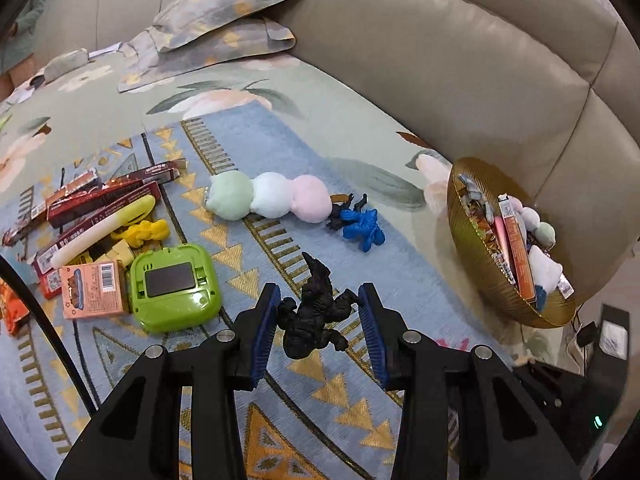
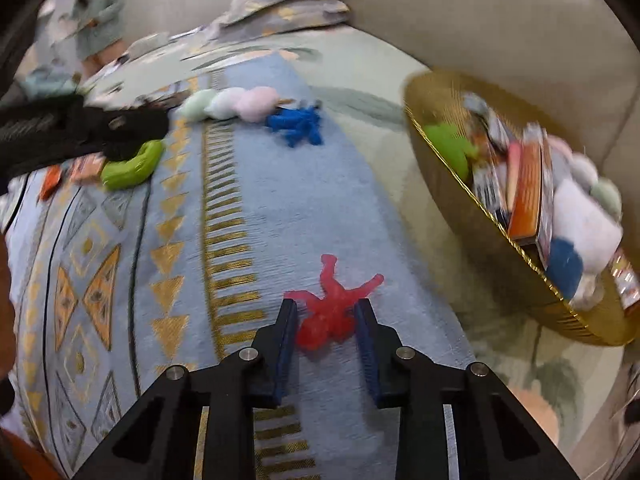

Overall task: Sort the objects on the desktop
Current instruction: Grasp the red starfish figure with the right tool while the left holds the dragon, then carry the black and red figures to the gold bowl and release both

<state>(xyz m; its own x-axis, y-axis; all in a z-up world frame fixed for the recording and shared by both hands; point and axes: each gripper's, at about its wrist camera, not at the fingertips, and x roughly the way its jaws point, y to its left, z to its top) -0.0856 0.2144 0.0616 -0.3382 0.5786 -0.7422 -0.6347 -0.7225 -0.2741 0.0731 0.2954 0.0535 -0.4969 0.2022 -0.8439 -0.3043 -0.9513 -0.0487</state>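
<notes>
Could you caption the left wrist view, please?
Left hand-held gripper clamps a black dinosaur figure above the patterned blue mat.

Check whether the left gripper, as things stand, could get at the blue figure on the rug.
Probably not yet: the left gripper is shut on the black dinosaur figure, so its jaws are occupied. The path itself looks free, bare rug up to the blue figure.

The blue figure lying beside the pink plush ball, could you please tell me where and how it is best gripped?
Grip the blue figure across its torso, coming from above, probably with the pads set between its splayed limbs. It lies flat on the rug, so the middle is the thickest part; a small dark figure touches its left side.
</notes>
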